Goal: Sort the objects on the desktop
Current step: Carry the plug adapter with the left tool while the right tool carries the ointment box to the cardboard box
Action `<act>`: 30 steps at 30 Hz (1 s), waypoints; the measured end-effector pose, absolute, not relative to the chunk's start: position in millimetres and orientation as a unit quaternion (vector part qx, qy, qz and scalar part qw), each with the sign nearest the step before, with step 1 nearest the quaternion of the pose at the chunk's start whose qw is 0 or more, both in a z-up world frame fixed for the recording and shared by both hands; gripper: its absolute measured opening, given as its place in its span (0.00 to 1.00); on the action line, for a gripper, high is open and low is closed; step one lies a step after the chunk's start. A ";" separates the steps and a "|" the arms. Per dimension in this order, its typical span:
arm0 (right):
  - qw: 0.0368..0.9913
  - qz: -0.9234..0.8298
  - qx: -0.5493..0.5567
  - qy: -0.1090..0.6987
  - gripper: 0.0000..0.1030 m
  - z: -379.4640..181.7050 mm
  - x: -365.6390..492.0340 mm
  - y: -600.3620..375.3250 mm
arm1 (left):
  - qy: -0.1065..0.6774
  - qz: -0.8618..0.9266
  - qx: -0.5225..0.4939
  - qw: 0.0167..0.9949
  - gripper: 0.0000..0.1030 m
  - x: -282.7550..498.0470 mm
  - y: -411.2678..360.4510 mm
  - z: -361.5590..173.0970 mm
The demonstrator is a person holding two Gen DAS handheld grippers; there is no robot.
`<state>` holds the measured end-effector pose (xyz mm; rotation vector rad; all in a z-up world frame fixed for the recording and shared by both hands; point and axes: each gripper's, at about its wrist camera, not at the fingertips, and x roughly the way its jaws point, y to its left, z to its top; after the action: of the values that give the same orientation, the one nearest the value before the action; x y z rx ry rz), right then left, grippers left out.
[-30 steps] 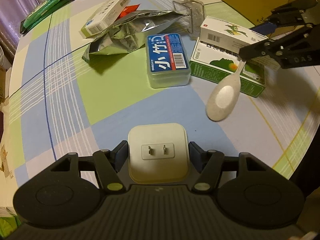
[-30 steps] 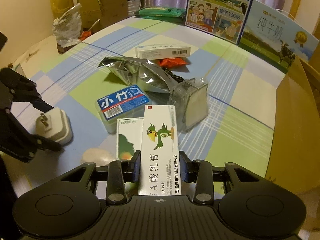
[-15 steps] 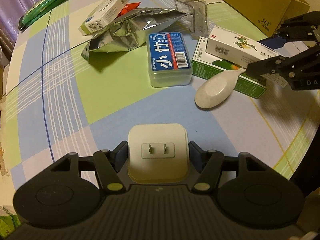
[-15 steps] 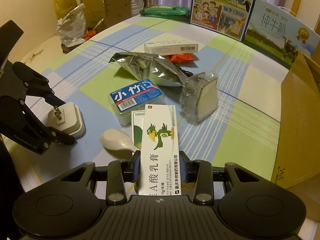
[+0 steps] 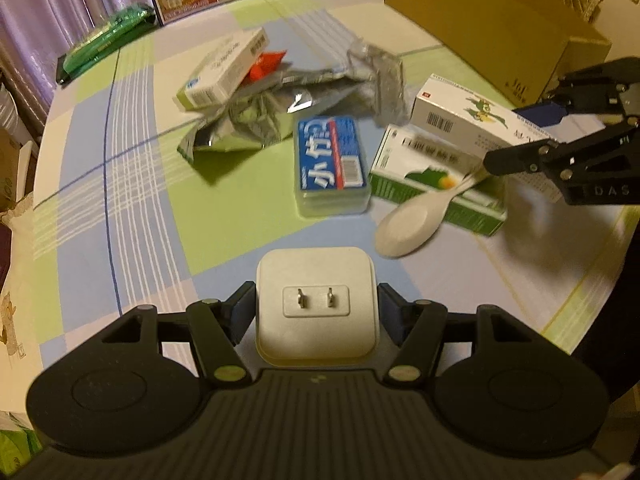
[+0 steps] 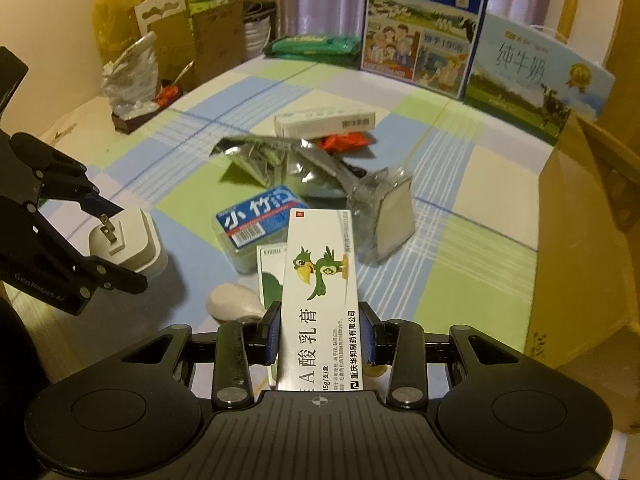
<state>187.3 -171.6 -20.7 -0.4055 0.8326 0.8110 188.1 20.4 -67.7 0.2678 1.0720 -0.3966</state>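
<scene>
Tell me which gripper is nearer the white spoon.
Right. The right gripper, shut on the ointment box, hangs just above the white spoon; the left gripper, holding the plug adapter, sits farther off.

A: What do the two tools look like?

B: Both are matte black plastic. The left gripper (image 5: 316,312) has a ribbed body near the camera, flanked by two round discs, with angular link arms and small pale pins at the joints.

A: And the other?

B: The right gripper (image 6: 320,332) has the same build, with blue pads (image 6: 273,334) inside its fingers. Seen from the side, it shows small silvery screws and pale lettering reading "DAS".
</scene>
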 end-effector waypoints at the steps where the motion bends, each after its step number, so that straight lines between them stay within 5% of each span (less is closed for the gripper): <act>1: 0.818 0.379 -0.188 0.389 0.34 -16.1 186.1 -172.4 | 0.503 -0.188 0.124 0.834 0.58 186.6 19.0 -63.3; 17: 0.868 0.327 -0.136 0.348 0.34 69.7 185.3 -245.0 | 0.436 -0.241 0.130 0.857 0.58 177.0 -61.8 23.5; 30: 0.908 0.230 -0.109 0.334 0.34 108.1 227.6 -347.4 | 0.398 -0.317 0.143 0.849 0.58 203.0 -187.6 42.2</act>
<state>227.6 -347.4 108.1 -0.2252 0.6890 0.4750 203.0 -187.6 42.2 0.3004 0.8390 -0.6685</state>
